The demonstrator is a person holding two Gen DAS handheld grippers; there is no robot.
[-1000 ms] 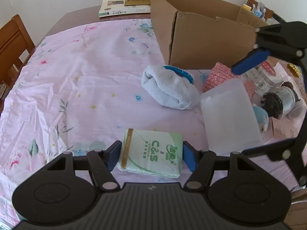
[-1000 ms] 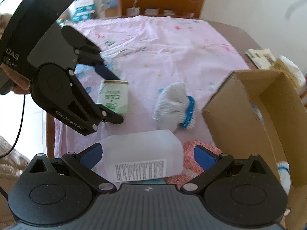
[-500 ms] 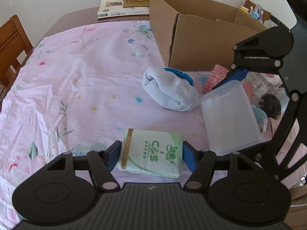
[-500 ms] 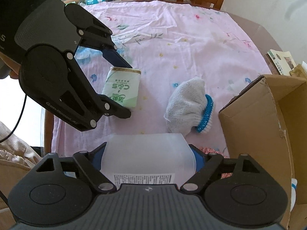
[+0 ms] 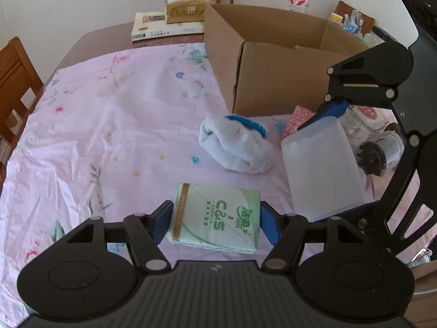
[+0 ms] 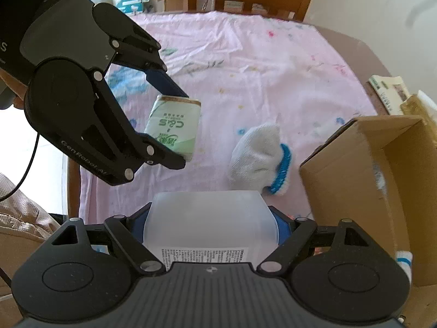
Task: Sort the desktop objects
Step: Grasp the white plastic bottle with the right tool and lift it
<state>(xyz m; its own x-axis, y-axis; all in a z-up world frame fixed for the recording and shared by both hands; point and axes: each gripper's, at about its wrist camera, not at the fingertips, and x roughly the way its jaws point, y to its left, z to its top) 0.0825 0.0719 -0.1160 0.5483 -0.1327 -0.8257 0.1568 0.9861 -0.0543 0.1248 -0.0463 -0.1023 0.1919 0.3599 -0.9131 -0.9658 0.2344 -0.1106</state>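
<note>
Right now I have both pickups in hand: my left gripper (image 5: 215, 218) clamps the green tissue pack (image 5: 215, 216) just above the cloth, my right gripper (image 6: 210, 232) squeezes the frosted plastic container (image 6: 210, 218). Next, I judge, both need carrying over the cardboard box (image 5: 286, 79) wall.

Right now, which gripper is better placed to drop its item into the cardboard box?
Right. The right gripper holds the translucent container beside the cardboard box; the left gripper with the tissue pack sits farther away.
</note>
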